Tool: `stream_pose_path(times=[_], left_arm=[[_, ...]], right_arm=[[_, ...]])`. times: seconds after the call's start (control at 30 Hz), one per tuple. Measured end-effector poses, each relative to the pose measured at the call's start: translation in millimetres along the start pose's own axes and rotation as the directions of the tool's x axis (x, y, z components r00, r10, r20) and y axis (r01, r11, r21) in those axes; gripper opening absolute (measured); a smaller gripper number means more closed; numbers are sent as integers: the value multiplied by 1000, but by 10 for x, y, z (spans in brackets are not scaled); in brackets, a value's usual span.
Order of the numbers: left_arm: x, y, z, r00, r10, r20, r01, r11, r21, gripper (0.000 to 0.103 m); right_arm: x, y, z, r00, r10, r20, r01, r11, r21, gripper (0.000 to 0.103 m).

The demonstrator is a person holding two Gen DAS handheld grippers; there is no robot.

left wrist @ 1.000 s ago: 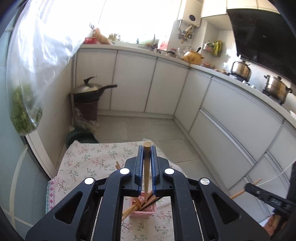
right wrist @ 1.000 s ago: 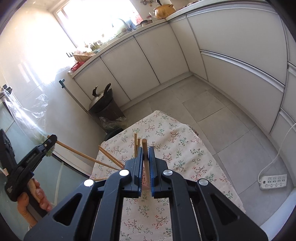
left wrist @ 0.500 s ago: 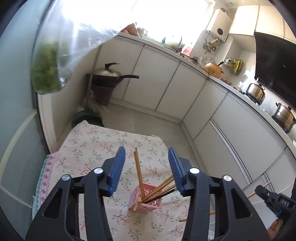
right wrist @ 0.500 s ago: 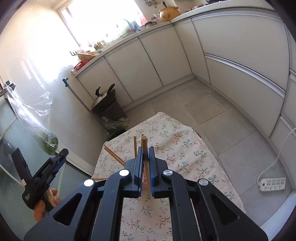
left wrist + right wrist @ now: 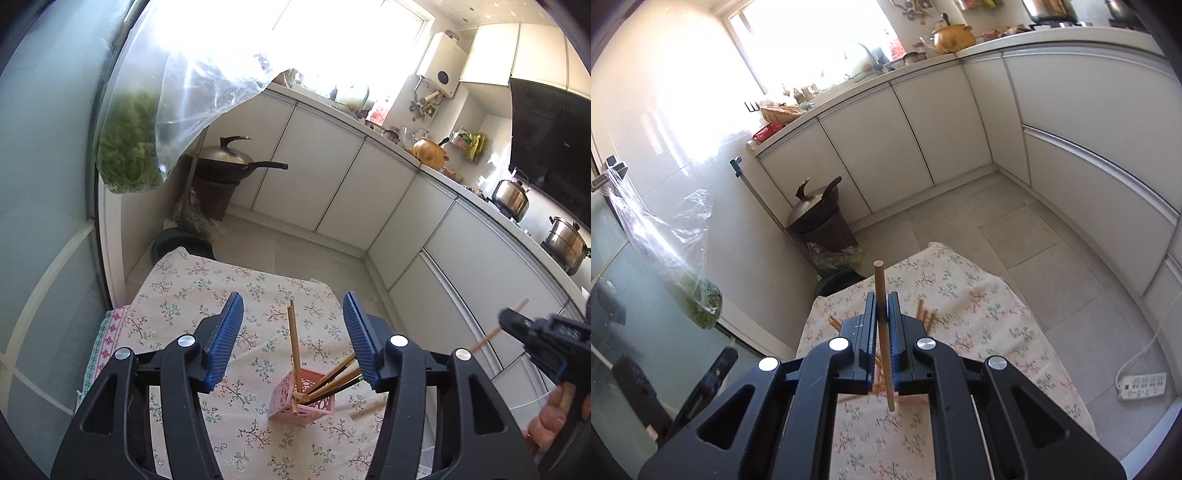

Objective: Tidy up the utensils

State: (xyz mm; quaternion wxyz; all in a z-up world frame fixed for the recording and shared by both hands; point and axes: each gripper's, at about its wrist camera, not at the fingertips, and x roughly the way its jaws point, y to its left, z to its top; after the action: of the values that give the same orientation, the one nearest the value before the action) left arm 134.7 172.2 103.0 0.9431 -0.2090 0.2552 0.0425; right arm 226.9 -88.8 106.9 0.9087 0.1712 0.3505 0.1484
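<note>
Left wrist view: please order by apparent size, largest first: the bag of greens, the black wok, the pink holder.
1. bag of greens, though it hangs nearer the camera
2. black wok
3. pink holder

Left gripper [image 5: 293,343]: jaws opening, pads clear of any object, pointing downward. Right gripper [image 5: 882,317]: jaws closed, clamping chopstick [image 5: 881,295] upright between pads; bare hand [image 5: 550,421] on its handle.
</note>
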Motion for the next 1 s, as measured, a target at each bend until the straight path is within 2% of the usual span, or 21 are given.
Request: stream_pose_path(times=[0.07, 0.13, 0.2, 0.23, 0.4, 0.5, 0.57, 0.7, 0.83, 0.9, 1.0], left_arm=[[7, 23, -2, 1000, -4, -5, 4, 1000, -4, 53], [17, 19, -6, 1000, 1, -10, -1, 1000, 5, 53], [18, -4, -23, 1000, 3, -15, -3, 1000, 20, 53], [10, -27, -36, 1000, 0, -15, 0, 999, 32, 53], [-98, -226, -116, 1000, -3, 16, 2, 994, 110, 54], [-169, -380, -197, 998, 25, 57, -34, 986, 161, 60], [-215, -482, -259, 995, 45, 85, -61, 978, 198, 66], [-324, -704, -416, 989, 74, 129, -107, 958, 265, 78], [-418, -833, -587, 980, 116, 164, -160, 944, 289, 96], [-449, -880, -671, 975, 136, 174, -184, 936, 301, 96], [-532, -921, -775, 965, 152, 213, -213, 929, 303, 96]], right_arm=[[149, 83, 7, 1000, 4, -8, -5, 1000, -5, 8], [316, 157, -29, 1000, -31, -5, 31, 999, -28, 12], [390, 157, -98, 999, -45, 3, 45, 999, -30, 28], [412, 161, -122, 999, -47, 4, 47, 998, -32, 30], [317, 132, -306, 996, -84, 33, 87, 992, -89, 30], [148, 123, -415, 990, -112, 86, 123, 985, -124, 31], [30, 112, -502, 982, -139, 128, 158, 976, -151, 39], [-169, 50, -664, 962, -185, 200, 221, 960, -172, 46], [-304, -18, -778, 946, -215, 242, 260, 950, -171, 60], [-383, -72, -850, 934, -238, 265, 286, 945, -159, 66], [-478, -174, -961, 917, -278, 287, 327, 935, -137, 81]])
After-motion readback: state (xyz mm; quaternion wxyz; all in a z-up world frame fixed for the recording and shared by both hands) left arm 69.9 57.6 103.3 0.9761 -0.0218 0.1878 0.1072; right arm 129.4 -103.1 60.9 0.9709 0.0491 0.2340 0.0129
